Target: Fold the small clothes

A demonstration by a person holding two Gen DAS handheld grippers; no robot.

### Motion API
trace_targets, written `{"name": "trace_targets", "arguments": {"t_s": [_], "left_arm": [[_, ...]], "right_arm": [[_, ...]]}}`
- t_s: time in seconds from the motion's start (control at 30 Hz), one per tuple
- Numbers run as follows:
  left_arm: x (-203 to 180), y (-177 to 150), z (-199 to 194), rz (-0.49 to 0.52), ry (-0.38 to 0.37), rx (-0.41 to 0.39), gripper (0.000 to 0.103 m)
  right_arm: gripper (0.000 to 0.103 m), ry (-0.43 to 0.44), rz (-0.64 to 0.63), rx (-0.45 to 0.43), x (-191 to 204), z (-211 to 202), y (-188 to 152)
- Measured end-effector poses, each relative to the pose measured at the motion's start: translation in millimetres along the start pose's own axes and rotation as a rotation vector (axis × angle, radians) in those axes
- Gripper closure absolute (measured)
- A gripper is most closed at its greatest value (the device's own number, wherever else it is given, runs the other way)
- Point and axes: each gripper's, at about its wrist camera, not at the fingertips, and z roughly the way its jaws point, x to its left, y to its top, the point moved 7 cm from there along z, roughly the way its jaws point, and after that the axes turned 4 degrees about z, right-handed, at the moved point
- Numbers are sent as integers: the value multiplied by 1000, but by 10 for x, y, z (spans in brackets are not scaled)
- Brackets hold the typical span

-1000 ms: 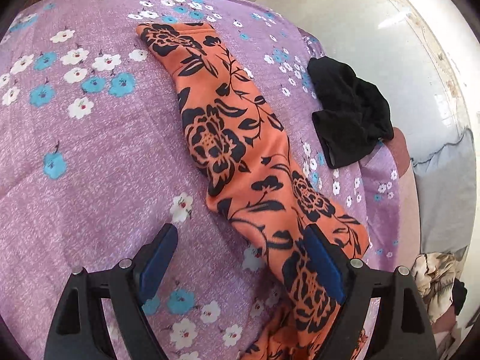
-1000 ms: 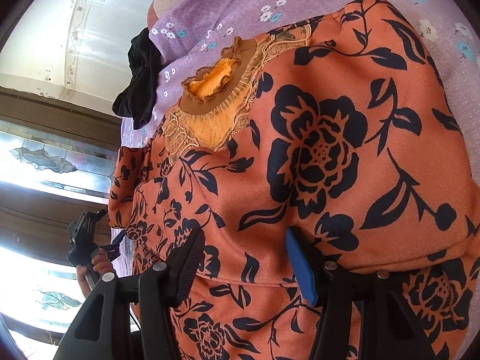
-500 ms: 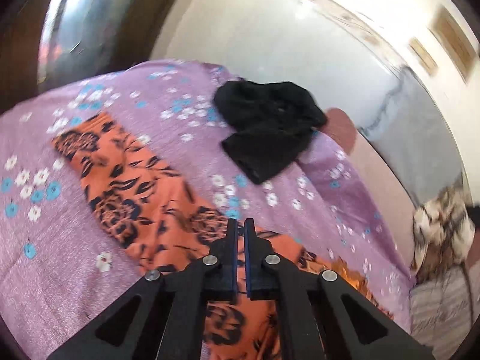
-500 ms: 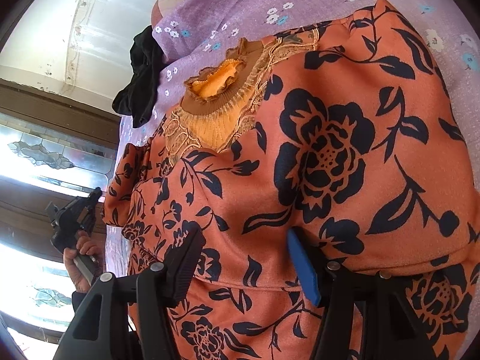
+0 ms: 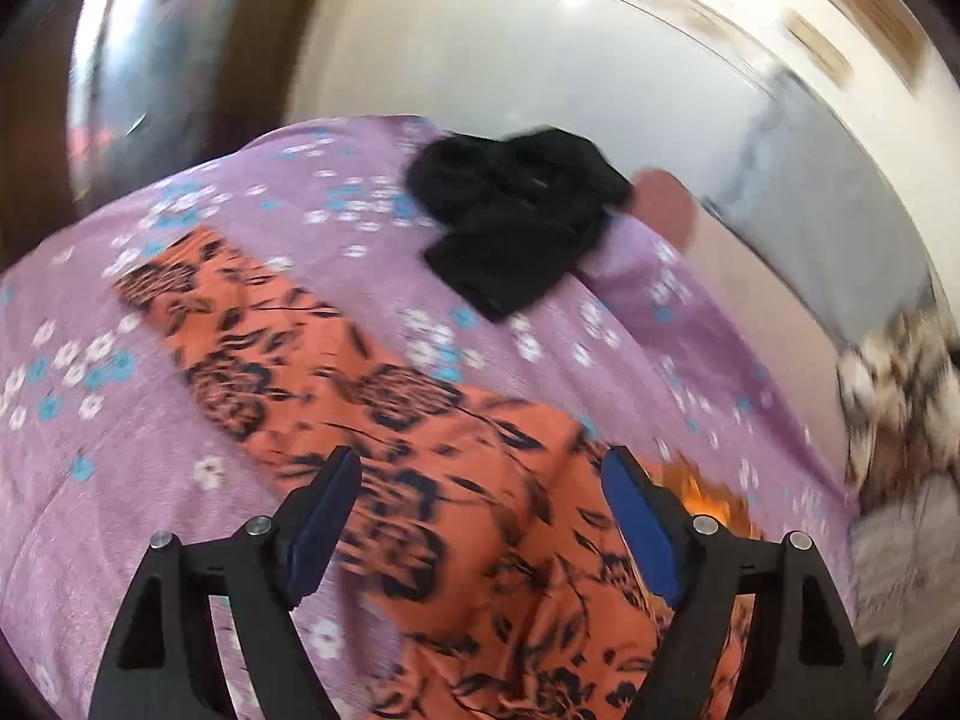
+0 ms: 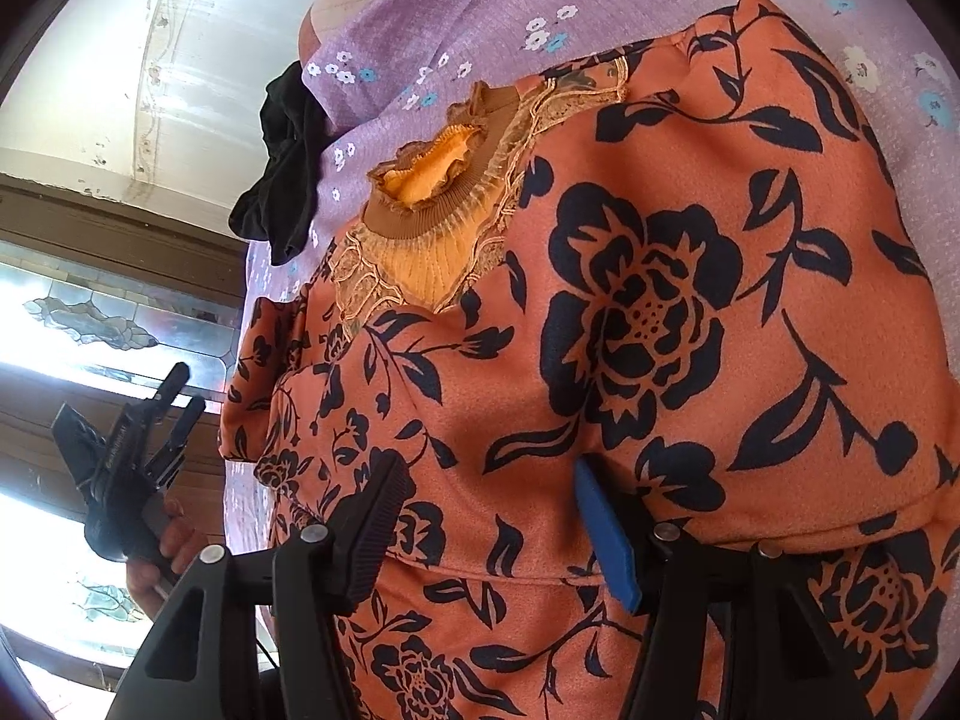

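An orange top with black flowers [image 6: 690,300] lies spread on the purple flowered bedsheet [image 6: 420,0], its tan ribbed collar [image 6: 444,174] facing up. One sleeve [image 5: 198,300] stretches away to the far left in the blurred left wrist view. My left gripper [image 5: 483,462] hovers above the top [image 5: 420,396] near its shoulder; its jaws are opening and nothing is pinched between them. It also shows in the right wrist view, as the left gripper [image 6: 174,408] held by a hand. My right gripper [image 6: 489,468] stands open low over the top's body, fingers apart.
A crumpled black garment [image 5: 516,228] lies near the bed's far edge, also seen as the black garment [image 6: 288,168]. A pale wall rises behind it. Patterned cloth [image 5: 900,390] is piled at the right. A stained-glass window [image 6: 90,312] is on the left.
My left gripper lifted off the sleeve and rolled, shut with nothing in it half a second ago, and now stands wide again. The right gripper and the top's body stayed put.
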Motion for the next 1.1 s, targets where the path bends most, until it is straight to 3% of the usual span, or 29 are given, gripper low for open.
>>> {"name": "trace_targets", "arguments": {"t_s": [0.1,0.17,0.23,0.37,0.5,0.53,0.6,0.63,0.67,0.7,0.8,0.93,1.0,1.1], "left_arm": [[873,216,34,-281,53,6,19],[1269,237,181,-388,74,16,19],[1481,217,384,-457,36,53,19],[1476,187,747,-471,-21,105,20],[1435,355,925,-369,26,63,23],[1445,394,960,-343,42,60,28],[1469,422,1035,-294,85,74,66],[1492,420,1061,-282,103,82,77],[1525,412,1073,-276,119,88,94],[1514,408,1071,-274,121,94,95],[1194,555,865,-176,133,28,95],[175,675,428,75,58,-66,95],[-422,553,243,209,2,-75,95],[-1323,114,37,414,-98,-48,95]], "right_arm": [[40,-6,-5,-4,15,9,-5],[40,-6,0,-8,22,23,-6],[40,-6,1,-12,31,36,1],[38,-11,-13,-18,58,62,17],[38,-9,-19,-22,62,75,28],[38,-7,-21,-22,61,76,27],[38,-8,-23,-23,61,83,25],[38,-10,-25,-23,63,87,28],[38,-11,-27,-24,62,85,30],[38,-14,-29,-25,67,90,35],[38,-18,-31,-30,79,85,41],[39,6,3,-44,48,27,68],[38,12,16,-76,35,-48,103],[38,12,21,-155,34,-231,180]]}}
